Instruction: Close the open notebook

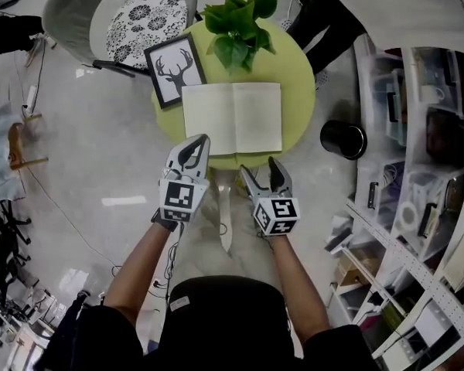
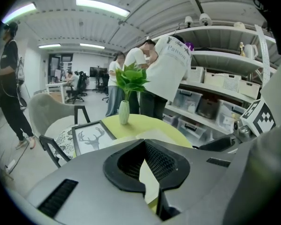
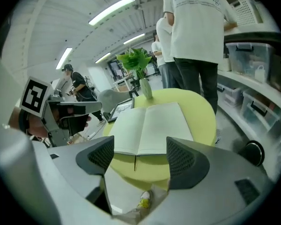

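The open notebook [image 1: 232,118] lies flat with blank pages up on the round yellow-green table [image 1: 298,99]. It shows again in the right gripper view [image 3: 150,125], and a strip of its page [image 2: 149,179] shows in the left gripper view. My left gripper [image 1: 203,140] is shut with nothing in it, its tips over the notebook's near left corner. Whether it touches the page I cannot tell. My right gripper [image 1: 260,168] is open and empty at the table's near edge, just short of the notebook. Its two pads [image 3: 185,161] frame the book's near edge.
A framed deer picture [image 1: 174,69] leans at the notebook's left, and a potted plant [image 1: 240,22] stands behind it. A chair [image 1: 131,14] sits beyond the table. A black bin [image 1: 342,139] and storage shelves [image 1: 417,176] are at the right. People [image 3: 196,27] stand by the shelves.
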The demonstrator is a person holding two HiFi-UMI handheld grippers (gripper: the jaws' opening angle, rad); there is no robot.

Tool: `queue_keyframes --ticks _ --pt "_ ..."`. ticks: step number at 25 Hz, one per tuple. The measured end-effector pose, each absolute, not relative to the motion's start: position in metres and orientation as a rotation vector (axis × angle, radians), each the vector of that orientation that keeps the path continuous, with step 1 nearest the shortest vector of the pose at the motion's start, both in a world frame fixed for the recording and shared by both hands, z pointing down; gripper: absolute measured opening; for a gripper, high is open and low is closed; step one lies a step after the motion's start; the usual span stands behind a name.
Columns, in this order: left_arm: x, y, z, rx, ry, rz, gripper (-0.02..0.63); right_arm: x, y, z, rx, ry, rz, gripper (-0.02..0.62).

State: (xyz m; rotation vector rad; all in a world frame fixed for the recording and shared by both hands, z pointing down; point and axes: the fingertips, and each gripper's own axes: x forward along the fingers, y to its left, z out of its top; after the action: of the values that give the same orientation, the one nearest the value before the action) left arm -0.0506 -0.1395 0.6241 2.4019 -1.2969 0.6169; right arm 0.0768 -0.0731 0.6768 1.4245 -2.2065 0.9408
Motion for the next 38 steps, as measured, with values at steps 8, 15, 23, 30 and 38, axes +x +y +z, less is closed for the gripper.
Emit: queue_keyframes --ticks 8,15,23,30,38 --pt "-0.056 -0.138 0.666 2.357 -1.285 0.648 0.018 0.064 -0.072 0.725 1.487 -2.199 1.317 0.321" --pt "-0.069 -0.132 0.703 2.228 -1.294 0.634 0.018 0.062 -0.076 0.745 1.529 -2.191 1.527 0.304" --pt "-0.071 -0.122 0.729 2.153 -1.279 0.655 0.018 0.073 -0.083 0.744 1.636 -2.195 1.731 0.279" --pt "-0.07 -0.109 0.755 2.085 -1.23 0.674 0.018 0.087 -0.097 0.752 1.737 -2.123 1.904 0.208" --pt "-0.069 -0.109 0.757 2.112 -1.242 0.691 0.018 0.096 -0.092 0.759 1.799 -2.036 1.907 0.078"
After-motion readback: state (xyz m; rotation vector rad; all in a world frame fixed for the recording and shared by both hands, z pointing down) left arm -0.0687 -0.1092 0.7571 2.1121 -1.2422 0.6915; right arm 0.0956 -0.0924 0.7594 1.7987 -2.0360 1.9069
